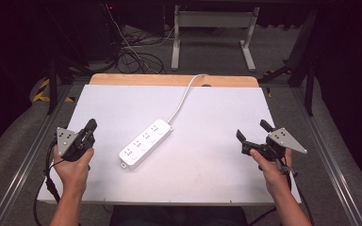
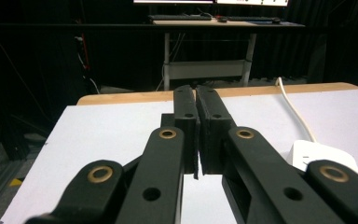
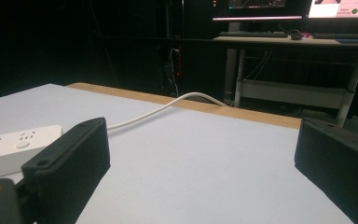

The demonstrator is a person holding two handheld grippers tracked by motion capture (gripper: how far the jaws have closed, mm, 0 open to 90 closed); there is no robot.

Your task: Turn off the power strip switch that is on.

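A white power strip (image 1: 145, 143) lies slantwise near the middle of the white worktop (image 1: 217, 122), its cord (image 1: 185, 94) running off the far edge. The left tongs (image 1: 91, 126) are clenched on nothing near the left edge; the right tongs (image 1: 253, 130) gape wide near the right edge.

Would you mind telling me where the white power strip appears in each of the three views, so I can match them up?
High view: the power strip lies diagonally at the table's centre-left.
Left gripper view: one white end at lower right, behind the shut fingers.
Right gripper view: its socket end at the left edge.
Shared landmark: its white cable running to the table's wooden far edge.
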